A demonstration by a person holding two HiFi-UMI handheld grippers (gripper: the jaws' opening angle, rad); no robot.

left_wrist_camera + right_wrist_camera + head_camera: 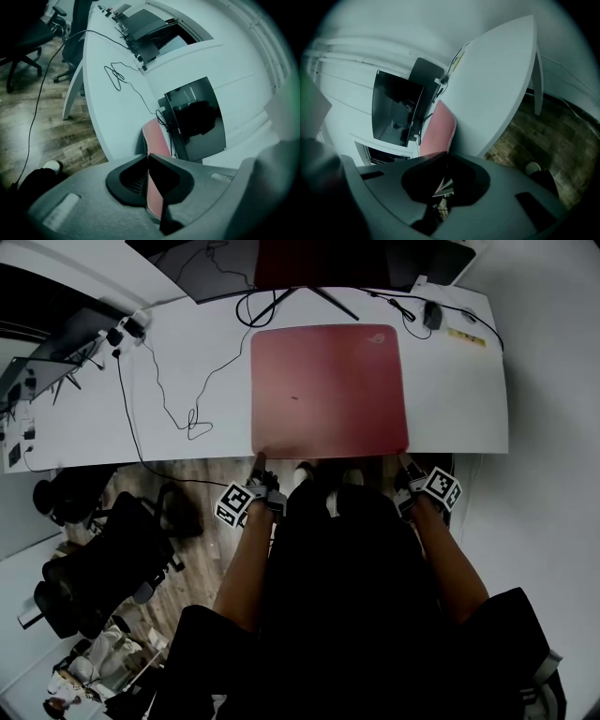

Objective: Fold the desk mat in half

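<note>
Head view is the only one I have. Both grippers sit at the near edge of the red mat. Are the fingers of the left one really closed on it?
Observer: Yes. In its own view the left gripper has its fingers shut on the edge of the desk mat.
Operator: And the right one?
Observer: The right gripper is the same: its fingers are shut with the mat's edge between them.
Operator: Is that edge off the desk?
Observer: It seems so. In the right gripper view the near part of the mat rises clear of the white desk.
</note>
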